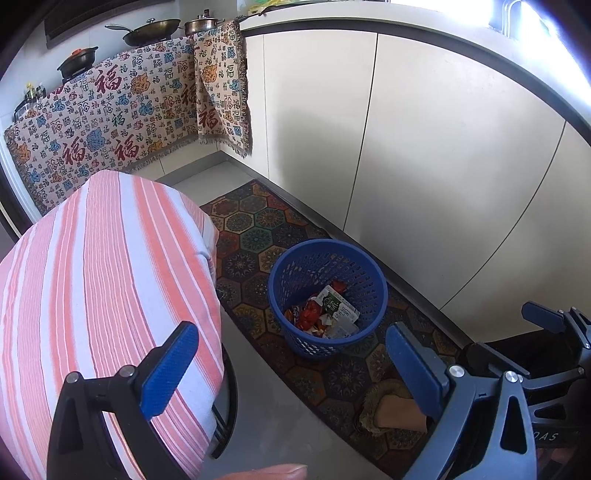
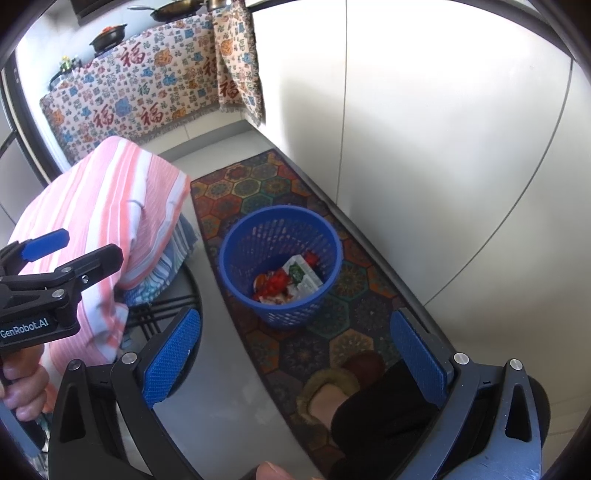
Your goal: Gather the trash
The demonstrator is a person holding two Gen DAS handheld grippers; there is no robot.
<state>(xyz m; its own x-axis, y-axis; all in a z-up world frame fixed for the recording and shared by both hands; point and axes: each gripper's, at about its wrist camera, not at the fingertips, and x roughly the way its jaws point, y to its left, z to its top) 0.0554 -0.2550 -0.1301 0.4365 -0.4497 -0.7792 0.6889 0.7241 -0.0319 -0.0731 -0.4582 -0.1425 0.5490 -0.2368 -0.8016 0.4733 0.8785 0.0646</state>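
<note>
Trash (image 1: 325, 312) fills the blue basket (image 1: 369, 266); left hand-held gripper (image 1: 291, 369) and right hand-held gripper (image 2: 295, 354) gape empty

- Lower layers of trash in the blue perforated plastic wastebasket (image 1: 327, 295) buried under a white-and-green printed wrapper (image 1: 338, 306); print on that wrapper too small to read.
- Legs and frame under the pink-and-white striped cloth (image 1: 110, 295) mostly covered; only a few black metal bars (image 2: 162, 306) peeking out.
- Olive fuzzy slipper (image 2: 325, 387) partly masked by a black trouser leg (image 2: 384, 413).
- Dark clay pot with a red-knobbed lid (image 1: 77, 61) and glass bottles (image 1: 33, 92) on the counter blurred, squeezed by lens distortion.
- Sink area at upper right (image 1: 517, 18) washed out by glare.
- Patterned hexagon-print floor runner (image 2: 258, 184) cut off at the bottom edge.
</note>
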